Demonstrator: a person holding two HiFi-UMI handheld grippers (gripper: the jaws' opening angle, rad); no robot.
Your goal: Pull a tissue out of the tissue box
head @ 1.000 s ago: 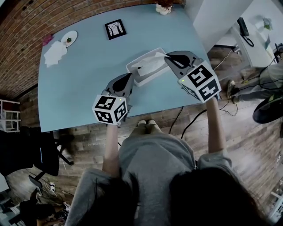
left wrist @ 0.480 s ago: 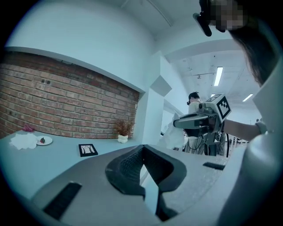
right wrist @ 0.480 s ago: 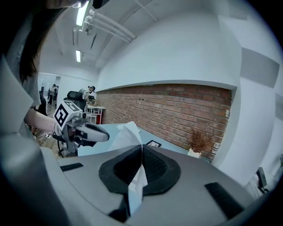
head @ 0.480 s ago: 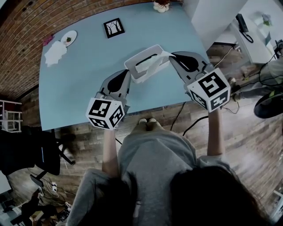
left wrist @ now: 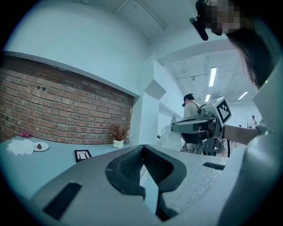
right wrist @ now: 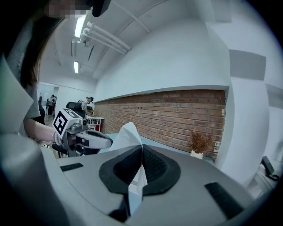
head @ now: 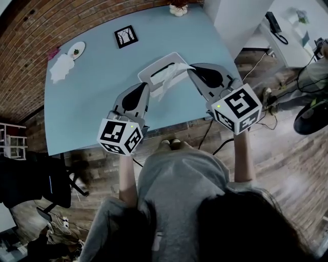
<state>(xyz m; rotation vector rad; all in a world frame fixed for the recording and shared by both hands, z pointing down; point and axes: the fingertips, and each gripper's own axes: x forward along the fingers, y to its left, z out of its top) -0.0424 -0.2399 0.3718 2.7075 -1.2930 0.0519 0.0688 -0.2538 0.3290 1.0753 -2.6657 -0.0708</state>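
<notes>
In the head view a white tissue box (head: 154, 71) lies on the pale blue table (head: 87, 102), near its front edge. A white tissue (head: 177, 70) stretches from the box's slot to my right gripper (head: 190, 68), which is shut on it. In the right gripper view the tissue (right wrist: 128, 134) sticks up as a peak between the closed jaws. My left gripper (head: 145, 88) hovers by the box's near left corner. Its jaws are shut with nothing between them. The left gripper view shows the right gripper (left wrist: 194, 126) with the tissue (left wrist: 170, 136) to its left.
A small black picture frame (head: 126, 36), a little plate (head: 77, 49) and a crumpled white paper (head: 61, 66) lie toward the table's far left. A dried plant (head: 178, 8) stands at the far edge. A dark chair (head: 31, 174) stands left of the table. Cables run on the floor.
My right gripper has drawn back from the box with the tissue, so more tissue shows outside the slot. The left gripper has stayed beside the box.
</notes>
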